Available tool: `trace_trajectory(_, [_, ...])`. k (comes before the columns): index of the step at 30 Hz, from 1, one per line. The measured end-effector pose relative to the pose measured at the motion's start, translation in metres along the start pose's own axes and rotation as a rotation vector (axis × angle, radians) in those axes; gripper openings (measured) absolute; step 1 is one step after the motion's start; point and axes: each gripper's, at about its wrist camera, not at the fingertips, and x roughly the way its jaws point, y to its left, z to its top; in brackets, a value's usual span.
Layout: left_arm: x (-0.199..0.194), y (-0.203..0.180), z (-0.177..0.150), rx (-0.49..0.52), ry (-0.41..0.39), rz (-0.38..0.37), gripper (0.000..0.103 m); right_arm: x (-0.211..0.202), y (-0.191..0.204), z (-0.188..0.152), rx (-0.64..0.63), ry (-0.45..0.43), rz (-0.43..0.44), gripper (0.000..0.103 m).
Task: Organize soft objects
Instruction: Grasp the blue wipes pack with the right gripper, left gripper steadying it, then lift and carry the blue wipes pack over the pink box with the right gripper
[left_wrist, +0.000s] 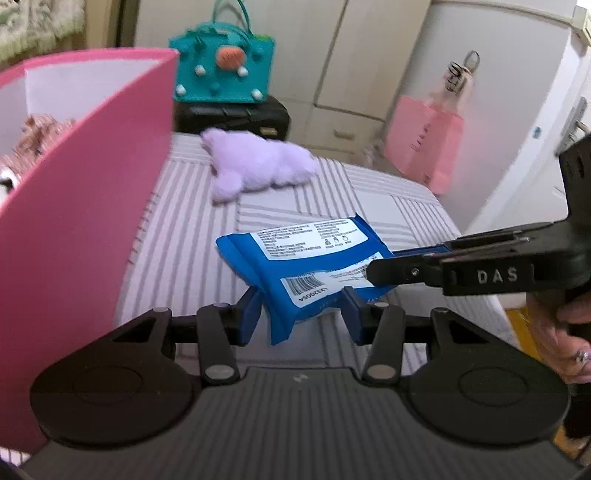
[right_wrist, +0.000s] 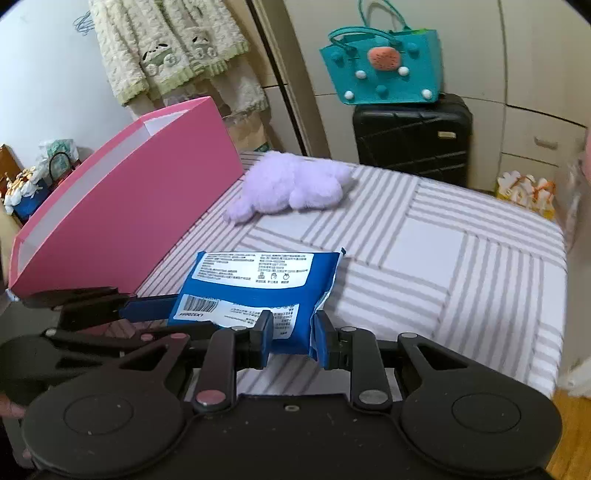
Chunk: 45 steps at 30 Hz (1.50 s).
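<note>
A soft blue wipes packet (right_wrist: 258, 295) is pinched at opposite ends: the left tongs (left_wrist: 301, 312) grip its barcode end and the right tongs (right_wrist: 293, 338) clamp its other end, each narrowed onto the packet. Held just above the striped bed (right_wrist: 424, 258), the slick wrapper could slip or tear if the two pull apart. A pink box (left_wrist: 85, 206) stands left of both tongs, with a purple plush toy (right_wrist: 291, 186) lying well ahead.

Glossy plastic wipes pack (right_wrist: 258, 291), fluffy lilac plush (right_wrist: 291, 186), matt pink cardboard box (right_wrist: 125, 218), striped cloth sheet (right_wrist: 424, 266).
</note>
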Motion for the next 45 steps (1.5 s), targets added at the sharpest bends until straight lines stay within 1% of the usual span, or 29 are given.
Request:
trace_trajectory(3, [0.0, -0.002, -0.001, -0.003, 0.047, -0.046, 0.049, -0.009, 0.0, -0.013, 0.024, 0.004, -0.025, 0.029])
trace_trajectory(5, [0.0, -0.001, -0.001, -0.016, 0.053, -0.065, 0.051, -0.014, -0.002, -0.021, 0.033, -0.001, -0.035, 0.028])
trace_trajectory(9, [0.002, 0.002, 0.004, -0.039, 0.04, -0.063, 0.051, -0.017, -0.003, -0.03, 0.037, -0.004, -0.044, 0.028])
trace_trajectory(12, [0.01, 0.001, 0.005, -0.054, 0.046, -0.049, 0.049, -0.015, -0.005, -0.032, 0.041, -0.014, -0.039, 0.029])
trace_trajectory(15, [0.01, -0.004, 0.003, -0.029, 0.019, -0.025, 0.039, -0.017, -0.007, -0.036, 0.049, -0.029, -0.024, 0.03])
trace_trajectory(17, [0.01, -0.005, 0.001, -0.018, 0.02, -0.04, 0.036, -0.017, -0.006, -0.04, 0.048, -0.043, -0.02, 0.031])
trace_trajectory(22, [0.0, -0.01, -0.003, 0.014, 0.008, -0.057, 0.034, -0.02, 0.004, -0.047, 0.071, -0.064, -0.037, 0.032])
trace_trajectory(27, [-0.017, -0.009, -0.008, 0.042, 0.005, -0.089, 0.034, -0.028, 0.023, -0.054, 0.095, -0.061, -0.07, 0.034])
trace_trajectory(30, [-0.032, -0.009, -0.008, 0.079, 0.006, -0.101, 0.034, -0.039, 0.038, -0.057, 0.095, -0.063, -0.071, 0.041])
trace_trajectory(33, [-0.048, -0.009, -0.007, 0.113, 0.008, -0.114, 0.034, -0.053, 0.059, -0.058, 0.065, -0.074, -0.091, 0.048])
trace_trajectory(35, [-0.06, -0.008, -0.006, 0.125, 0.004, -0.134, 0.034, -0.063, 0.073, -0.059, 0.046, -0.076, -0.098, 0.056])
trace_trajectory(37, [-0.072, -0.007, -0.006, 0.147, 0.002, -0.154, 0.034, -0.071, 0.085, -0.058, 0.028, -0.078, -0.112, 0.058])
trace_trajectory(41, [-0.097, -0.005, -0.004, 0.189, -0.011, -0.172, 0.035, -0.086, 0.112, -0.058, -0.016, -0.083, -0.14, 0.058])
trace_trajectory(45, [-0.122, 0.003, 0.001, 0.209, -0.025, -0.195, 0.035, -0.102, 0.136, -0.056, -0.054, -0.091, -0.143, 0.059])
